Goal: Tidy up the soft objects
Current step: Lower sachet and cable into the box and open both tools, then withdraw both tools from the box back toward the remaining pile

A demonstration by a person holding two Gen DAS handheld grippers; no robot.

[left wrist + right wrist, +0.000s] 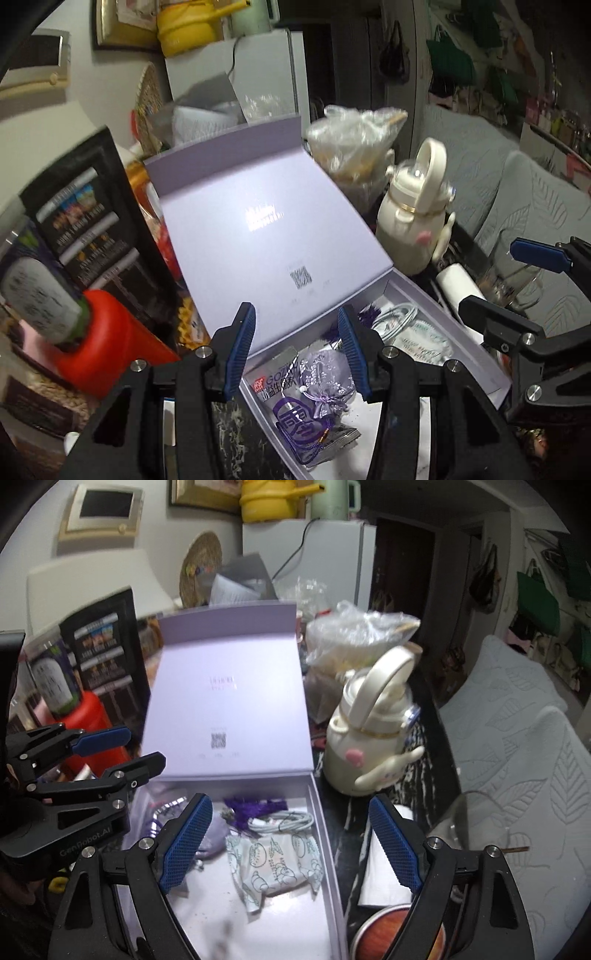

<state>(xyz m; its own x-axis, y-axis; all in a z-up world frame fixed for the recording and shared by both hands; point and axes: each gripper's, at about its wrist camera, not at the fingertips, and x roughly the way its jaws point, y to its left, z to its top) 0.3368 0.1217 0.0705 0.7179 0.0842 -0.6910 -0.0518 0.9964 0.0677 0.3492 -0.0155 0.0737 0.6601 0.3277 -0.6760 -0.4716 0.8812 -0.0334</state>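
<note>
Both hand-held grippers, left and right, hover open over the box.

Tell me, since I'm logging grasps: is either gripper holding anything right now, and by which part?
Nothing is held. The left gripper is open above the lavender pouch in the box; the right gripper is open over the snack packet.

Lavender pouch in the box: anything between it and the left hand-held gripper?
Nothing visible. The left hand-held gripper is open just above the lavender pouch, which lies on top of a printed packet in the open box. The lid is up.
</note>
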